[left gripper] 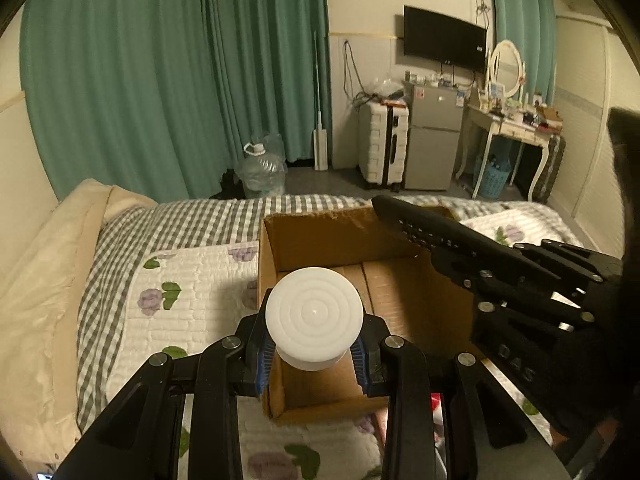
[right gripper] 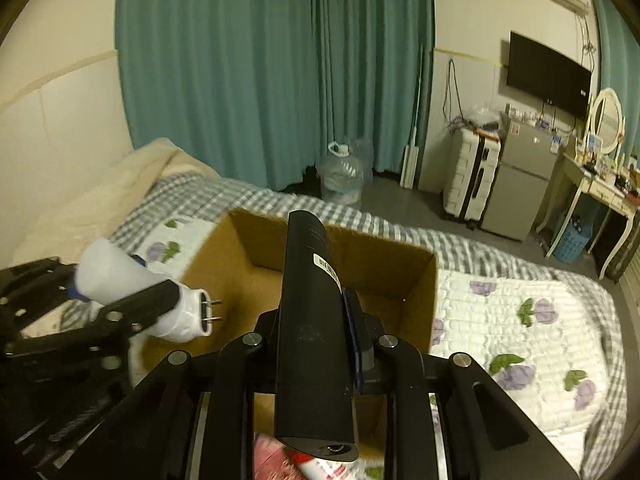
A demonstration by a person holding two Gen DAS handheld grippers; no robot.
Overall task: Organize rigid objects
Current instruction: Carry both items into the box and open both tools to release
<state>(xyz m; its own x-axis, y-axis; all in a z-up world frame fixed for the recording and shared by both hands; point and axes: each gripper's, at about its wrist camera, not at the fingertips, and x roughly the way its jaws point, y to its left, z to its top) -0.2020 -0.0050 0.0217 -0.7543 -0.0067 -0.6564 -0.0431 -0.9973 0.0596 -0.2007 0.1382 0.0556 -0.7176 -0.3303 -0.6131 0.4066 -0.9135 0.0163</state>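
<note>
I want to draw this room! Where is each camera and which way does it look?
Left wrist: sits on the left gripper, facing the open brown cardboard box; holds a round white plug-in light.
Right wrist: sits on the right gripper, facing the box; holds a long black remote.
Shared: box, both grippers.

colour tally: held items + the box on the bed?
White: 1, plug-in night light in the left gripper
Black: 1, remote control in the right gripper
Brown: 1, cardboard box, open, nothing visible inside
Total: 3
</note>
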